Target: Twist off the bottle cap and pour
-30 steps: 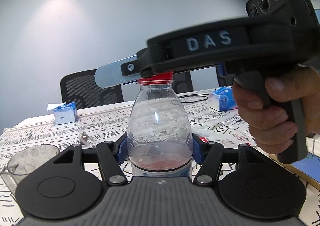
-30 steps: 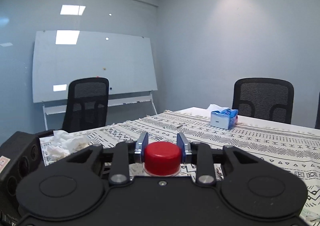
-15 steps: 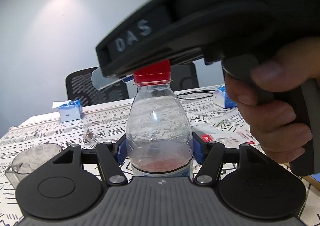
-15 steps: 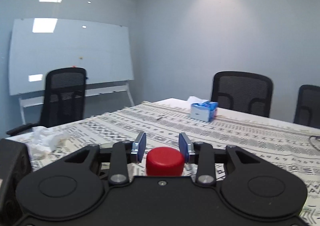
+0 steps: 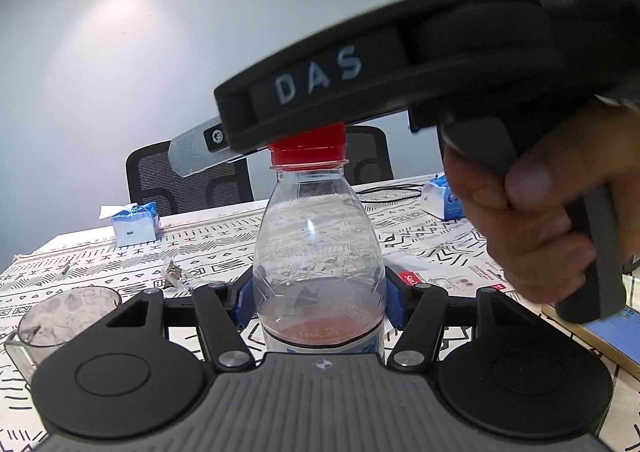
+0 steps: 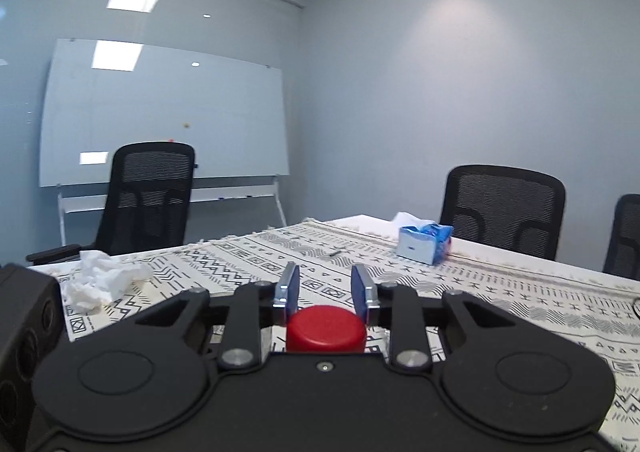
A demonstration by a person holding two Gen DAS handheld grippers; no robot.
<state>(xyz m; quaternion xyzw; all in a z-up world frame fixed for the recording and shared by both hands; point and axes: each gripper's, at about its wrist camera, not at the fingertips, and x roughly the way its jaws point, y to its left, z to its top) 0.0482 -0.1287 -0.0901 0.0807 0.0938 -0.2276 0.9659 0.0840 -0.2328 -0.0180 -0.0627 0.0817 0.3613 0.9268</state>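
Observation:
A clear plastic bottle [image 5: 320, 252] with a little reddish liquid at the bottom stands upright, clamped between the blue pads of my left gripper [image 5: 320, 298]. Its red cap [image 5: 307, 149] is on the neck. My right gripper [image 6: 326, 288] is level with the cap [image 6: 326, 328]; its two pads stand a little apart on either side of it, not pressing it. In the left wrist view the right gripper's body [image 5: 360, 91] crosses above the bottle, and a metal fingertip [image 5: 196, 151] sticks out left of the cap. A clear measuring cup [image 5: 64, 316] sits at the left.
The table carries a patterned cloth [image 6: 500, 292]. On it lie a blue tissue box [image 6: 424, 244], crumpled tissue [image 6: 100, 280], a second tissue pack [image 5: 444, 199], a small wrapper [image 5: 174, 276] and a cable [image 5: 392, 191]. Black chairs [image 6: 504, 207] ring the table.
My right gripper let go of the cap, opening its pads, swung around the bottle top and came back, pads closer to the cap than half a second ago. The bottle stayed clamped.

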